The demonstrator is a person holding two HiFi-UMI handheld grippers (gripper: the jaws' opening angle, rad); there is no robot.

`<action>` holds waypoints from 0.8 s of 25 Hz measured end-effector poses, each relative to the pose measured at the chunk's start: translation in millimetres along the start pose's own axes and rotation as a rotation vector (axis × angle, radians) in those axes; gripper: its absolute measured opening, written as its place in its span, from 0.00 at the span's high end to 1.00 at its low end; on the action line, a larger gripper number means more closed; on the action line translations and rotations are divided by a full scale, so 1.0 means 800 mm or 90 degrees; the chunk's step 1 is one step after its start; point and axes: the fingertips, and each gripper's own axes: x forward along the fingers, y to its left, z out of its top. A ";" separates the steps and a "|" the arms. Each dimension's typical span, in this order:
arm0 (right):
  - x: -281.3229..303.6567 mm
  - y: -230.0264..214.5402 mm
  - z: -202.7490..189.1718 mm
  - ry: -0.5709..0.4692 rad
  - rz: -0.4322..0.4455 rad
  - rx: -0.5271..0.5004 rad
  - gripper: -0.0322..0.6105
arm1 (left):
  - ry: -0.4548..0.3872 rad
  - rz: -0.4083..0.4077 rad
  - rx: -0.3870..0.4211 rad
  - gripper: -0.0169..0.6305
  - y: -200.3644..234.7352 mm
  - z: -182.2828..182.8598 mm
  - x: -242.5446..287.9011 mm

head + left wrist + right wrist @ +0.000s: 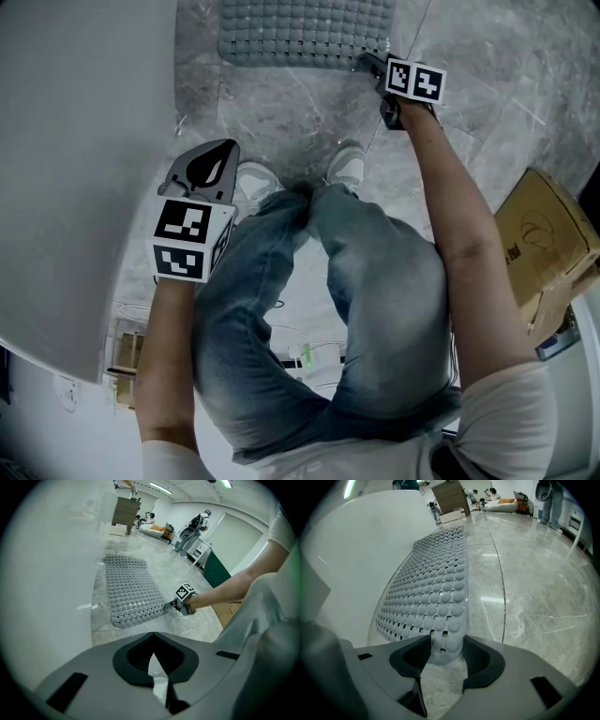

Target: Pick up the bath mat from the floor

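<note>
The bath mat point(436, 588) lies flat on the floor point(534, 583). The right gripper point(446, 644) holds its jaws apart around the mat's near right corner, and the left gripper point(153, 637) is closed, empty. If the jaws catch only this thin rounded tip, I think it may buckle and slip out when lifted.

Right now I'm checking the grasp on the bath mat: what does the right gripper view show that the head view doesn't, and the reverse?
Only the right gripper view: the right hand-held gripper with its jaws apart on either side of the near corner of the bath mat, which lies flat and stretches away. Only the head view: the left hand-held gripper, shut and away from the mat, the person's shoes and a cardboard box. Both: the mat's near edge, the right hand-held gripper at its corner, and the marble floor.
</note>
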 end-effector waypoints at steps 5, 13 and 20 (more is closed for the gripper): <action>-0.003 -0.005 -0.007 0.001 0.041 0.031 0.75 | 0.000 0.009 -0.004 0.95 -0.004 0.003 0.012; -0.032 0.040 0.007 -0.045 0.124 0.040 0.82 | -0.003 0.011 -0.006 0.95 -0.018 0.003 -0.002; -0.064 0.113 0.024 -0.080 0.196 0.060 0.85 | -0.014 0.012 -0.057 0.95 -0.030 -0.013 -0.039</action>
